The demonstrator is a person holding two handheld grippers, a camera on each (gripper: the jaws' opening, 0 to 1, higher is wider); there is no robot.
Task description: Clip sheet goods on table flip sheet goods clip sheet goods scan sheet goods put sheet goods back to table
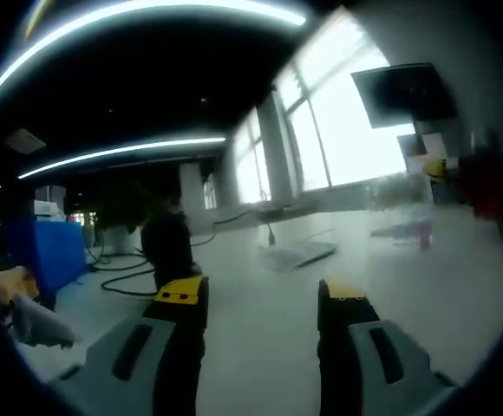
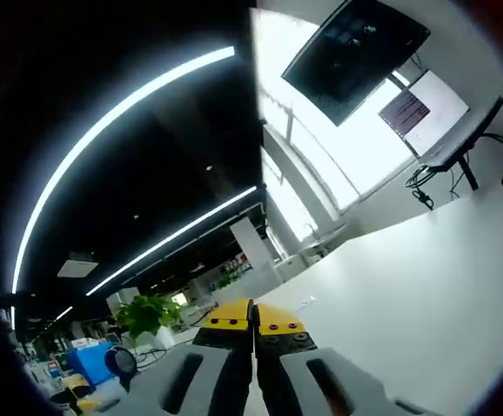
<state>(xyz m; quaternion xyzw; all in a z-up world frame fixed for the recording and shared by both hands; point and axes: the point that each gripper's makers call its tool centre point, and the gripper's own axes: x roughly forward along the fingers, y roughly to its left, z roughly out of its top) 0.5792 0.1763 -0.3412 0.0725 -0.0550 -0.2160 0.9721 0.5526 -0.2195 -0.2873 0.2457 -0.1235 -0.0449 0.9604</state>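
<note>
In the left gripper view my left gripper [image 1: 264,295] is open, its yellow-tipped jaws wide apart over a white table [image 1: 260,355] with nothing between them. At the right hangs a blurred, see-through sheet [image 1: 399,212] with red and blue print. A small yellow part [image 1: 435,167] sits at its upper right edge; I cannot tell what it is. A flat grey piece [image 1: 299,253] lies further back on the table. In the right gripper view my right gripper [image 2: 253,317] is shut, jaws pressed together, pointing up over the white table [image 2: 408,303]. Nothing shows between them.
A dark monitor [image 1: 403,91] hangs at the upper right, also seen as a dark monitor [image 2: 356,48] above a lit screen [image 2: 425,113] on a stand. A blue box [image 1: 43,247], floor cables [image 1: 121,270] and a dark shape [image 1: 169,243] lie left. A plant [image 2: 147,314] stands behind.
</note>
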